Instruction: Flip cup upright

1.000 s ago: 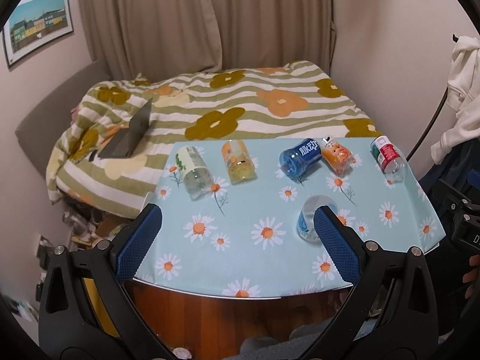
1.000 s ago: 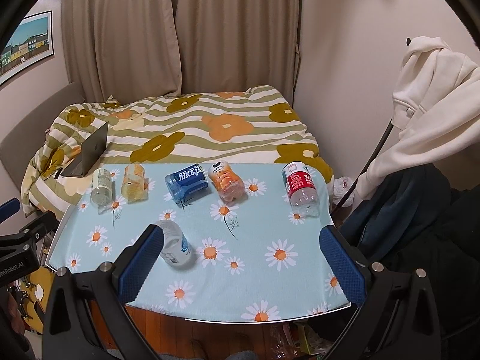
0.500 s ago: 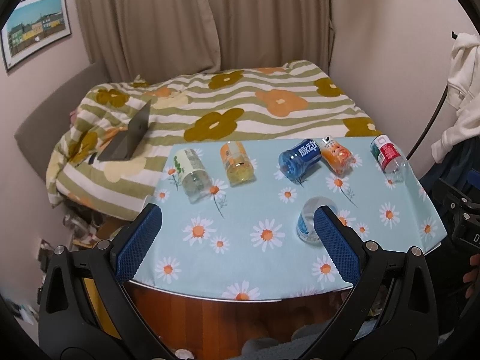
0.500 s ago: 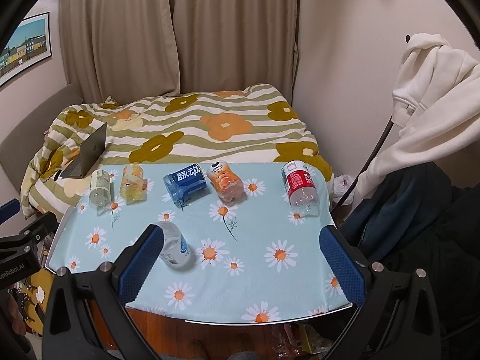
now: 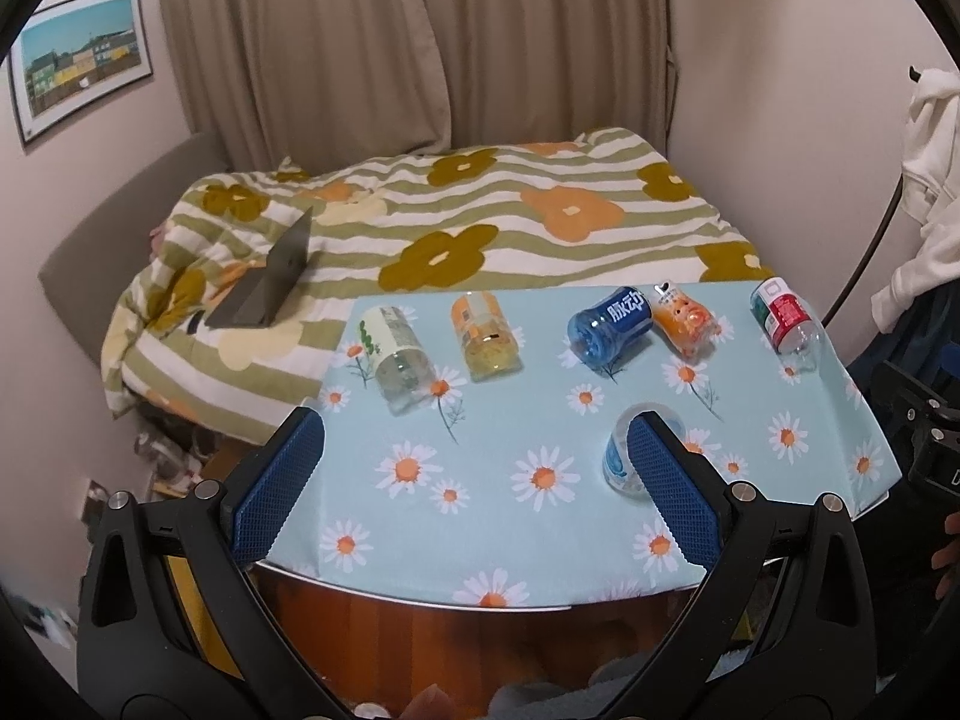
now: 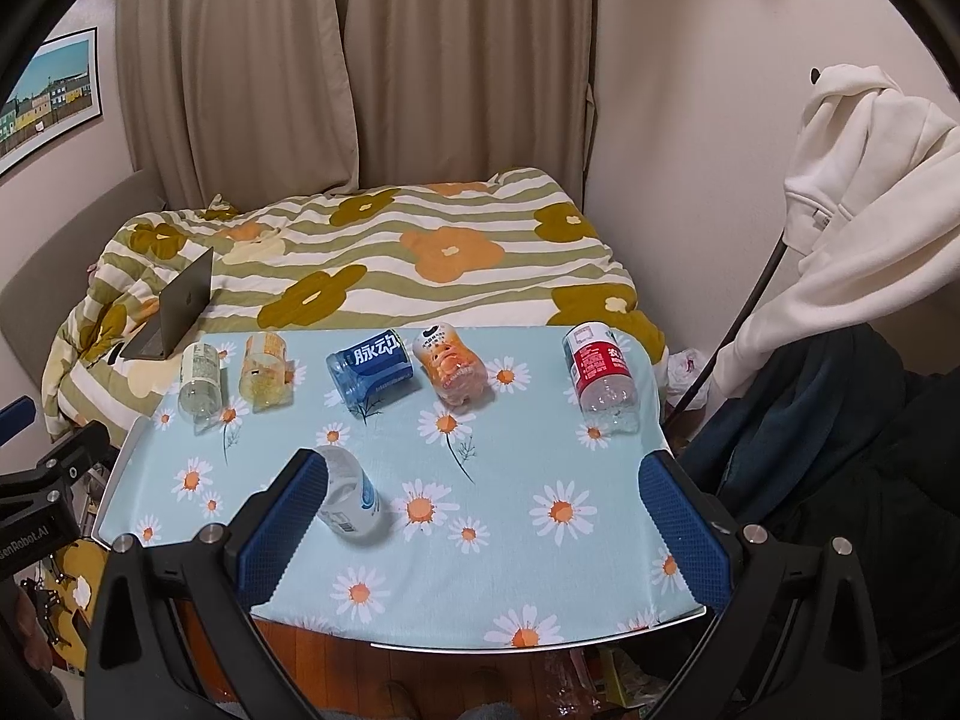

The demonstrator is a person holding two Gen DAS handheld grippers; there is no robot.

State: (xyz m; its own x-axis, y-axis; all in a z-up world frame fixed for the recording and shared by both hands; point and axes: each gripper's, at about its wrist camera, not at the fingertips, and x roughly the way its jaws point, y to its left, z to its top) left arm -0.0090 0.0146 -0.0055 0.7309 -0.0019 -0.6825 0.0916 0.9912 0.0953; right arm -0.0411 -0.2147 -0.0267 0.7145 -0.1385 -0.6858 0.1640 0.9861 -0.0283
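Note:
Five cut-bottle cups lie on their sides in a row along the far edge of the daisy tablecloth (image 5: pixel 480 510): a green-label cup (image 5: pixel 396 354) (image 6: pixel 201 378), a yellow cup (image 5: pixel 483 333) (image 6: pixel 264 372), a blue cup (image 5: pixel 609 324) (image 6: pixel 372 366), an orange cup (image 5: pixel 684 318) (image 6: pixel 453 369) and a red-label cup (image 5: pixel 786 321) (image 6: pixel 600 375). A clear cup with a pale blue label (image 5: pixel 618 462) (image 6: pixel 351 498) stands on end nearer the front; which end is up I cannot tell. My left gripper (image 5: pixel 474 426) and right gripper (image 6: pixel 483 468) hover over the front edge, both open and holding nothing.
A bed with a flowered striped duvet (image 5: pixel 480 222) lies right behind the table, with a half-open laptop (image 5: pixel 270 282) on it. Curtains hang behind. A white hoodie (image 6: pixel 858 192) and dark clothes hang at the right. Wooden floor shows under the table's front edge.
Almost nothing has moved. Both views have shifted very slightly, and both grippers stay open over the front of the table.

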